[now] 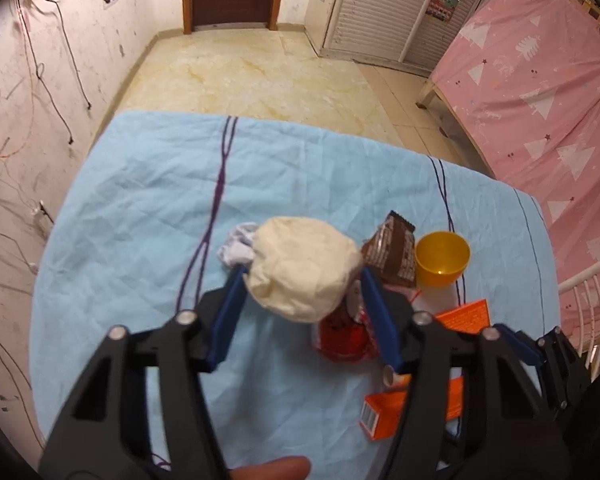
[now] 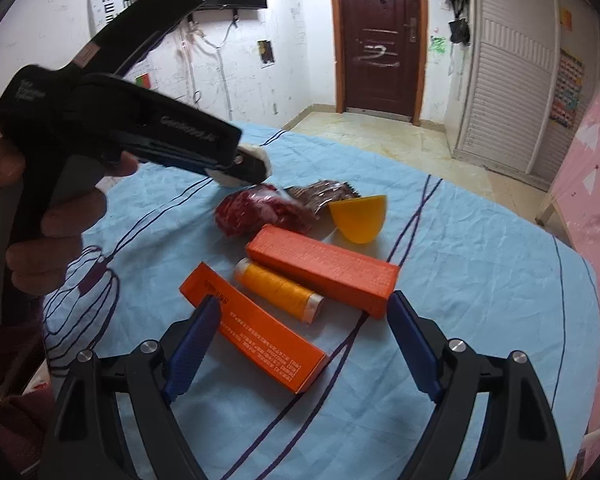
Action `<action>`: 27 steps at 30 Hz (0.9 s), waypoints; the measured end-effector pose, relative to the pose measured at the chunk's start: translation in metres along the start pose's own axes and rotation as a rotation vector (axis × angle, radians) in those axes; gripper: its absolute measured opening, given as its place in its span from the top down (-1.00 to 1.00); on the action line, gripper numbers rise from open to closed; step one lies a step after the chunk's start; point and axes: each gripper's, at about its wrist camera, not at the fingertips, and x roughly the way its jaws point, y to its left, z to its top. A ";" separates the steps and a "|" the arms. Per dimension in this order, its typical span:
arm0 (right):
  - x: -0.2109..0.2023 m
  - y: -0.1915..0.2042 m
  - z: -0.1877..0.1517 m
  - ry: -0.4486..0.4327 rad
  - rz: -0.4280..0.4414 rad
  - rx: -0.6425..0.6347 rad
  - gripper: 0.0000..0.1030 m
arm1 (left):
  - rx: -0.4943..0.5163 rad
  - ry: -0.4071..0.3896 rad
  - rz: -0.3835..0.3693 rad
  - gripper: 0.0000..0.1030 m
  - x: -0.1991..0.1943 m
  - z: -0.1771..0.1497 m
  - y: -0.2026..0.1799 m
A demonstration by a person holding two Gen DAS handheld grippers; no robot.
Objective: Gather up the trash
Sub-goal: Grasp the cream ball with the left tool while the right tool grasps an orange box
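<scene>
left gripper [image 1: 302, 276] clamps the cream wad [image 1: 303, 267] – right gripper [image 2: 304, 312] gapes, bare blue cloth [image 1: 140, 208] beyond.

The cream wad [image 1: 304, 268] between the blue pads hid most of the red wrapper [image 1: 344, 334] and a corner of the brown packet [image 1: 394, 250]. In the right wrist view the left gripper [image 2: 244, 168] covered all but a sliver of that wad. One orange box [image 1: 384, 412] lay partly behind a black finger. The blue cloth [image 1: 140, 208] ran off the bottom edge. Print on the boxes was too small to read.
</scene>
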 end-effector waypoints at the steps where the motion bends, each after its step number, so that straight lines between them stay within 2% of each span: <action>1: -0.001 0.002 0.000 0.002 0.012 -0.011 -0.52 | 0.002 -0.001 -0.003 -0.01 0.000 0.000 -0.001; 4: -0.002 0.008 -0.003 0.004 0.049 -0.032 -0.52 | 0.002 -0.003 0.000 0.02 -0.001 -0.001 -0.002; 10: 0.004 0.023 -0.008 0.050 0.066 -0.091 -0.52 | 0.006 0.002 -0.005 0.04 -0.004 -0.004 -0.004; 15: -0.001 0.035 -0.011 0.060 0.149 -0.134 -0.52 | 0.011 0.006 -0.010 0.04 -0.006 -0.006 -0.008; 20: -0.001 0.042 -0.012 0.061 0.161 -0.139 -0.51 | 0.014 0.006 -0.003 0.04 -0.007 -0.007 -0.010; 22: -0.001 0.043 -0.013 0.065 0.159 -0.142 -0.42 | 0.030 0.003 0.009 0.04 -0.008 -0.009 -0.012; 27: 0.000 0.040 -0.009 0.062 0.113 -0.134 0.34 | 0.045 -0.002 0.029 0.06 -0.007 -0.009 -0.017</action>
